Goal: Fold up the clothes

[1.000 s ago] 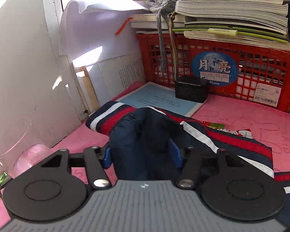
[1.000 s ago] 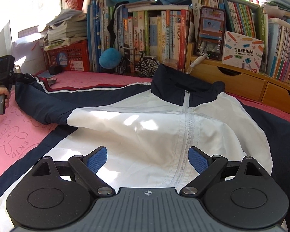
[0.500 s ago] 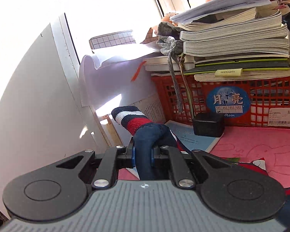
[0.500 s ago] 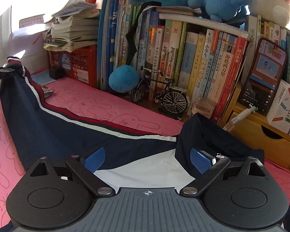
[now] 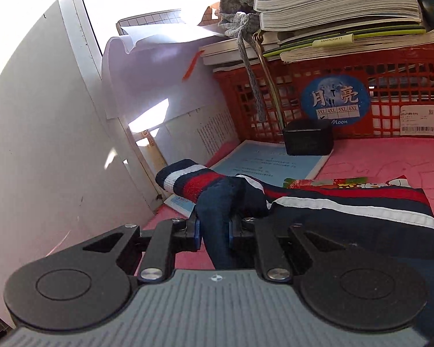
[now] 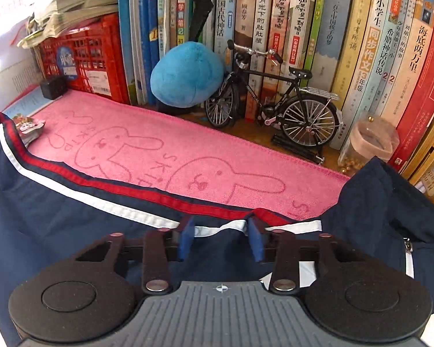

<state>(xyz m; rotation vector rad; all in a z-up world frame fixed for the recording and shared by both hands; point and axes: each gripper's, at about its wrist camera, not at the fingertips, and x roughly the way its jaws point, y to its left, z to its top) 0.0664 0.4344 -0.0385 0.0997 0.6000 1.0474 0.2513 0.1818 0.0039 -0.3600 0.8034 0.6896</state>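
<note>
Jacket sleeve (image 5: 217,225) beside book-topped red crate (image 5: 347,95)

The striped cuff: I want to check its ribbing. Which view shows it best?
The left wrist view: the striped cuff sits close and sunlit, just beyond the left tongs pinching the sleeve. The right wrist view shows only the sleeve's stripes; the cuff is out of frame.

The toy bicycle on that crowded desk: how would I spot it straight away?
Find the row of upright books behind the pink mat. At their foot, right of the blue plush ball, stands the bicycle. It is the only black, spoked thing there, upright on its stand, with a rear rack.
</note>
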